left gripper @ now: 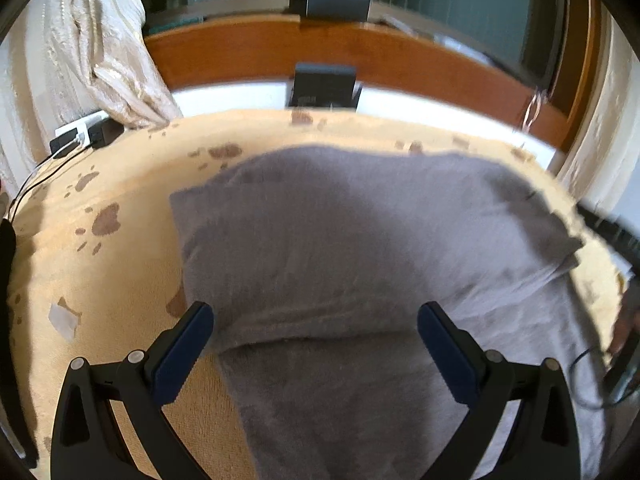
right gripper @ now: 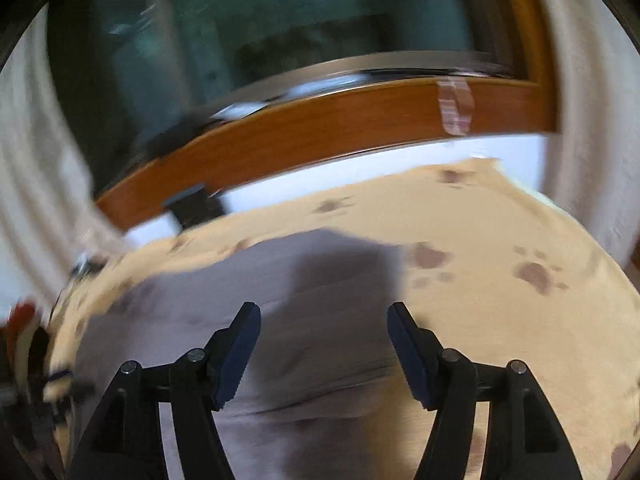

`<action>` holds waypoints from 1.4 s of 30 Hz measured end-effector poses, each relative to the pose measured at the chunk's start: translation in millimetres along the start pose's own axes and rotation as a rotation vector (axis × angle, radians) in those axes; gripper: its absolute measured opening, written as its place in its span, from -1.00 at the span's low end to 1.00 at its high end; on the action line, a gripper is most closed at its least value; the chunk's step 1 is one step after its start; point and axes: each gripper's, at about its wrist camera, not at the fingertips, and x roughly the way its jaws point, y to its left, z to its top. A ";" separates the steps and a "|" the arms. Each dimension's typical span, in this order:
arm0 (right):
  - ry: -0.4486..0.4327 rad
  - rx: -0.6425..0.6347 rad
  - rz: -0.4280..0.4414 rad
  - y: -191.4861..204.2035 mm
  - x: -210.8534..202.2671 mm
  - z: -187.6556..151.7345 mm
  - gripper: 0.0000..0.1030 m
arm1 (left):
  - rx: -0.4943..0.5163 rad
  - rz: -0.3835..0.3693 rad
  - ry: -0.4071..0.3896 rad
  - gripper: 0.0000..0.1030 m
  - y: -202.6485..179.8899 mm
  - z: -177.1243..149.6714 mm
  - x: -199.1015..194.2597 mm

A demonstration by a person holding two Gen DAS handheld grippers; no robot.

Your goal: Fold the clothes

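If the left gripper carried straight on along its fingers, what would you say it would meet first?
Most likely the grey garment: its folded layer lies directly ahead of the open left gripper, on the paw-print blanket. Depth is unclear.

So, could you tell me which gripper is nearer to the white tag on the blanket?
Left. The left gripper hovers beside the white tag; the right gripper view doesn't show it.

No legible text, label, brand or number anywhere in either view.
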 end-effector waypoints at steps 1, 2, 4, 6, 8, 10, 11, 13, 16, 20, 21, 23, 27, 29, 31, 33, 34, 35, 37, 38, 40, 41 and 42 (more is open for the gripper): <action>0.029 -0.029 0.011 7.1 5.9 -1.9 0.31 | -0.004 -0.011 -0.012 0.99 0.9 1.1 -2.5; 0.058 -0.059 0.022 14.1 11.8 -3.8 0.31 | -0.008 -0.020 0.001 0.99 2.2 1.2 -0.2; 0.115 -0.118 0.043 28.2 23.6 -7.5 0.31 | -0.019 -0.026 0.045 0.99 4.3 0.5 8.3; 0.157 -0.148 0.044 33.9 32.4 -9.9 0.31 | -0.001 -0.005 0.083 0.99 2.4 -2.2 17.1; 0.175 -0.167 0.024 35.6 36.2 -11.5 0.31 | 0.035 0.027 0.093 0.99 -2.6 -4.2 21.0; 0.183 -0.208 -0.006 42.0 38.1 -13.7 0.32 | 0.054 0.043 0.097 0.99 -5.7 -5.5 22.6; 0.186 -0.224 -0.018 44.2 38.4 -14.3 0.32 | 0.063 0.051 0.099 0.99 -7.1 -6.1 23.4; 0.191 -0.255 -0.042 48.4 38.9 -15.5 0.36 | 0.063 0.052 0.102 0.99 -6.9 -6.7 23.9; 0.194 -0.250 -0.023 45.9 38.0 -15.1 0.48 | 0.068 0.057 0.113 0.99 -7.2 -7.0 26.4; 0.217 -0.302 -0.015 55.7 41.4 -21.0 0.81 | 0.095 0.090 0.122 0.99 -12.2 -8.1 28.7; 0.223 -0.317 -0.018 58.0 42.2 -22.3 0.90 | 0.095 0.092 0.122 0.99 -12.3 -8.3 28.9; 0.228 -0.332 -0.022 60.0 42.9 -23.9 0.93 | 0.092 0.090 0.123 0.99 -11.9 -8.4 28.9; 0.235 -0.334 -0.019 59.9 43.5 -24.6 0.98 | 0.092 0.092 0.124 0.99 -12.2 -8.5 29.3; 0.236 -0.339 -0.023 60.7 43.9 -24.9 0.98 | 0.091 0.091 0.124 0.99 -11.9 -8.6 28.8; 0.236 -0.340 -0.024 61.0 44.2 -24.8 0.98 | 0.090 0.091 0.124 0.99 -11.9 -8.7 28.7; 0.236 -0.340 -0.024 61.3 44.5 -24.8 0.99 | 0.091 0.092 0.124 0.99 -11.9 -8.8 28.7; 0.236 -0.341 -0.024 61.4 44.7 -24.7 0.98 | 0.091 0.092 0.124 0.99 -11.9 -8.7 28.8; 0.236 -0.341 -0.025 61.5 44.8 -24.7 0.98 | 0.091 0.092 0.124 0.99 -11.9 -8.7 28.8; 0.236 -0.341 -0.025 61.8 45.1 -24.6 0.98 | 0.092 0.093 0.124 0.99 -11.9 -8.7 28.9; 0.235 -0.342 -0.025 61.6 44.8 -24.9 0.98 | 0.092 0.093 0.124 0.99 -11.9 -8.6 28.9; 0.236 -0.341 -0.024 60.6 44.1 -24.8 0.98 | 0.093 0.094 0.125 0.99 -12.2 -8.2 28.8; 0.236 -0.340 -0.023 60.1 43.7 -24.5 0.98 | 0.094 0.096 0.125 0.99 -12.6 -8.1 28.9; 0.236 -0.340 -0.023 60.0 43.8 -24.2 0.99 | 0.095 0.097 0.125 0.99 -12.6 -8.2 28.9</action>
